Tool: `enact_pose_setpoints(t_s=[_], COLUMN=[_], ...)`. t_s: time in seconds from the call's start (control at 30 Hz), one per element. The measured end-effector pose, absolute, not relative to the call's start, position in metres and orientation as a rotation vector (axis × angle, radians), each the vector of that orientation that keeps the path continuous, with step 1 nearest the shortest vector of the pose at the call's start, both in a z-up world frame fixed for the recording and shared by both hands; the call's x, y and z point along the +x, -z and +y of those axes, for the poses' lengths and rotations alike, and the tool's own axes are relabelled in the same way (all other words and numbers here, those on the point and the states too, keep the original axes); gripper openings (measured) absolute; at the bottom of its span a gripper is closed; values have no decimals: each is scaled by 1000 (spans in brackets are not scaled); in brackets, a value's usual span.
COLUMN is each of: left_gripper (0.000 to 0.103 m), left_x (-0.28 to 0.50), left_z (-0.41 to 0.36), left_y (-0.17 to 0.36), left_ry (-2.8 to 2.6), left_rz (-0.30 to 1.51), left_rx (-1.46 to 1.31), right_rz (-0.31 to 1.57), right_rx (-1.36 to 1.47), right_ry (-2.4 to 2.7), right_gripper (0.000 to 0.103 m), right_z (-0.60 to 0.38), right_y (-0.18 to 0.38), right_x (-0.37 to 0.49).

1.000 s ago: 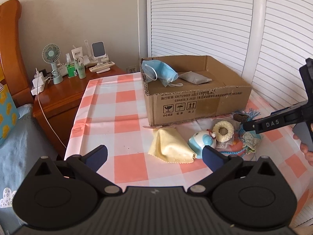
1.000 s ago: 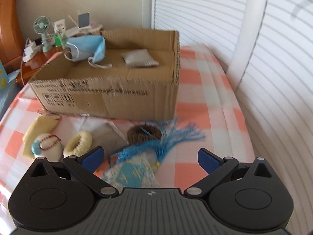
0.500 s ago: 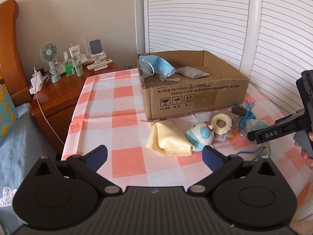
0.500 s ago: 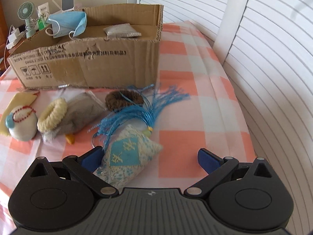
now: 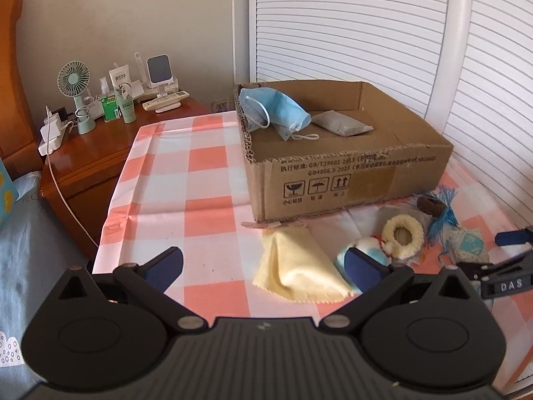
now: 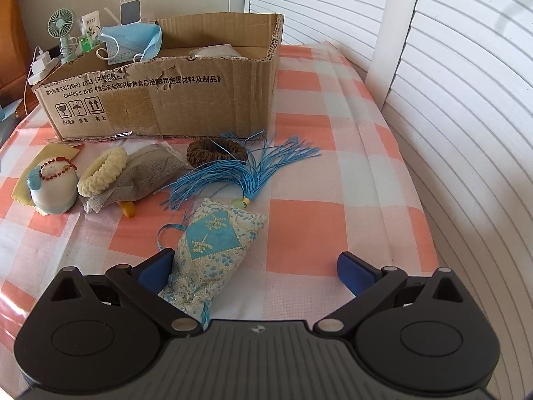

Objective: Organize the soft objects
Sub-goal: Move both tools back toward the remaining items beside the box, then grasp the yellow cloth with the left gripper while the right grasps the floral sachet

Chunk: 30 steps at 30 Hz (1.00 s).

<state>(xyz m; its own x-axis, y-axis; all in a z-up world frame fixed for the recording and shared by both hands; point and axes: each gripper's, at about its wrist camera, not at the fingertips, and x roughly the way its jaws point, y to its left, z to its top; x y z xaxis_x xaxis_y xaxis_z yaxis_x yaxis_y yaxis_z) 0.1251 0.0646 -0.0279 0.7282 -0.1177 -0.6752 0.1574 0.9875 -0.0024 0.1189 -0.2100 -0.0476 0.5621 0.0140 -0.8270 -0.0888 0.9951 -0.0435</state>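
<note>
A cardboard box [image 5: 349,173] [image 6: 160,100] holds a blue face mask [image 5: 273,110] [image 6: 133,41] and a grey sachet [image 5: 341,123]. In front of it lie a yellow cloth [image 5: 296,266], a white-and-blue plush toy [image 6: 51,185], a cream scrunchie [image 6: 101,170], a grey pouch [image 6: 150,171], a brown scrunchie [image 6: 216,151] and a blue-tasselled embroidered sachet [image 6: 213,246]. My right gripper [image 6: 255,268] is open low over the table, its left finger beside that sachet. My left gripper [image 5: 263,266] is open and empty above the yellow cloth.
A checked tablecloth [image 5: 186,183] covers the table. A wooden nightstand [image 5: 83,153] at the left holds a fan, bottles and chargers. White louvred doors [image 6: 449,100] stand close on the right. A bed edge [image 5: 20,250] lies at the far left.
My right gripper has moved down and forward, so the embroidered sachet now lies at its left finger. My left gripper has drifted slightly closer to the yellow cloth.
</note>
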Motion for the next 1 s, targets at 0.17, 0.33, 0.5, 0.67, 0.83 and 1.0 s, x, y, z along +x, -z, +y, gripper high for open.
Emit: enact_pose_setpoints(t_s=[0.17,0.33,0.5,0.67,0.83,1.0], left_gripper=[102,102,102,102,102,101], left_x=[165,182,173,156,142,129], left_z=[59,55,68,88,99,89], left_y=[44,66,75,78,78,81], left_ry=[140,134,119,98,121,155], left_rz=[781,845,880,900,912,884], left_rx=[54,58,56,57,29,62], right_rz=[959,959,962,954,953,946], right_rx=[-84,-84,-83,-84,-84,-84], right_ry=[-63,-62,-58,-60,-59,-58], right_gripper=[103,103,103,103,103,103], right_z=[-210,-210,-209,-208,-209,-209], right_y=[48,48,48,49,49,49], right_x=[118,117,118,118,118,117])
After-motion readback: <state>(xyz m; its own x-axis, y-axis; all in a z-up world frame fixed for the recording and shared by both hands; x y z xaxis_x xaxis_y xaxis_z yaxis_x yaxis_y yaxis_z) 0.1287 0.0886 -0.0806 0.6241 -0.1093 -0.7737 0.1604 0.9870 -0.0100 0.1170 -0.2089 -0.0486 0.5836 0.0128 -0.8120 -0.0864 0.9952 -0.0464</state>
